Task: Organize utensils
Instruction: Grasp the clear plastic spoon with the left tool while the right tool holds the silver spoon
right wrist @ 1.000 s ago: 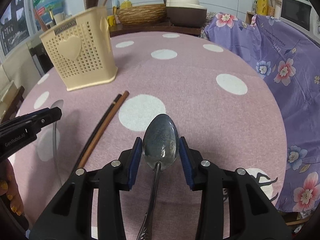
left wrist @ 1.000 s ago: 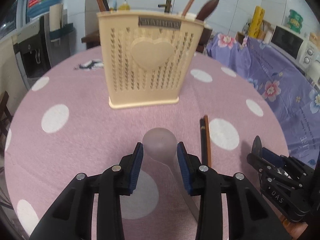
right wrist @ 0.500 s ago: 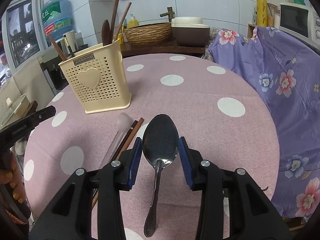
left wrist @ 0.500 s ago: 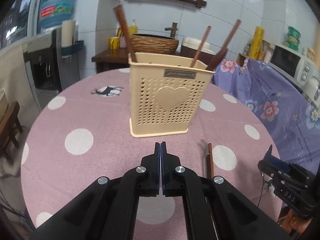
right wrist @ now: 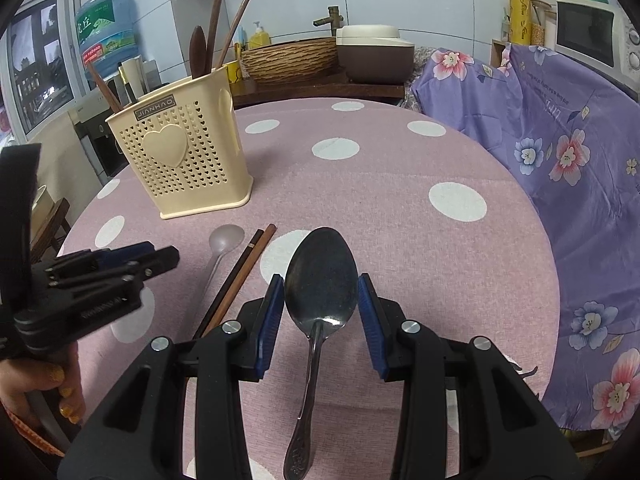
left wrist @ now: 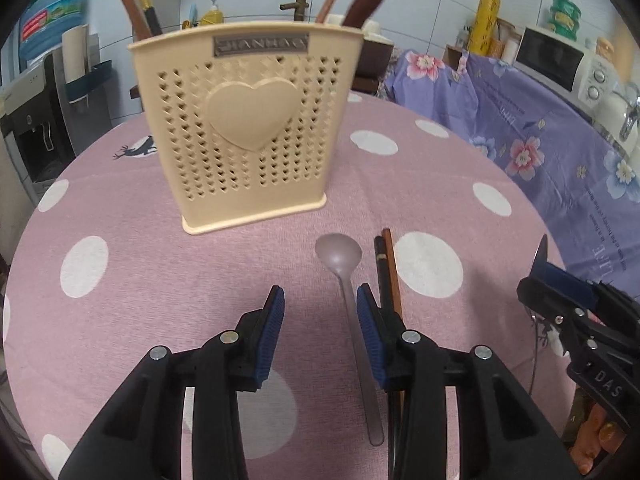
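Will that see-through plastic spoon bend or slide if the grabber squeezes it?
The plastic spoon looks thin and probably light, so it may flex slightly. Its smooth, narrow handle could slip between the left gripper pads. Lying flat on the tablecloth, it likely won't roll.

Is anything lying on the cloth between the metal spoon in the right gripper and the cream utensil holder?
Nothing visible: the metal spoon faces bare cloth up to the holder; the chopsticks lie left of that line.

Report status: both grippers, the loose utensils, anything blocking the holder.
Left hand-held gripper opening, nothing gripped; clear spoon on cloth by its right finger. Right hand-held gripper shut on metal spoon. Chopsticks still on table. Holder unobstructed.
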